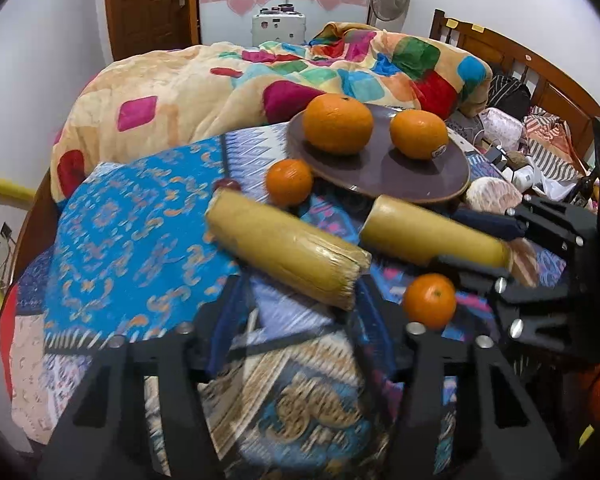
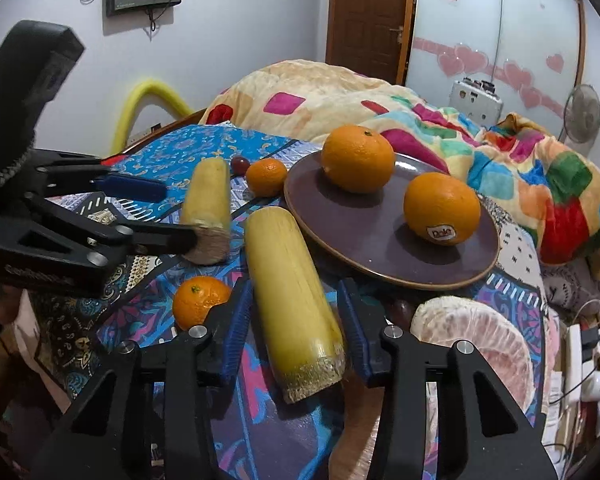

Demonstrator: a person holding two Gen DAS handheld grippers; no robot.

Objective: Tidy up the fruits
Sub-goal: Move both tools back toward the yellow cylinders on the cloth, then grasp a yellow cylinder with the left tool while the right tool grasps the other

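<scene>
Fibrous-ended cylindrical sugarcane pieces (image 2: 292, 300)

Black hand-held gripper (image 2: 296, 328), blue pads (image 2: 236, 328), silver screws (image 2: 198, 331)

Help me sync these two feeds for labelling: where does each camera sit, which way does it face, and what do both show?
Left wrist: on the left hand-held gripper, facing the bed's headboard across a sugarcane piece between its open fingers; the right hand-held gripper enters from the right.
Right wrist: on the right hand-held gripper, facing the door across another sugarcane piece; the left hand-held gripper enters from the left.
Shared: both sugarcane pieces, the brown plate with two oranges, two small tangerines, peeled pomelo.
</scene>
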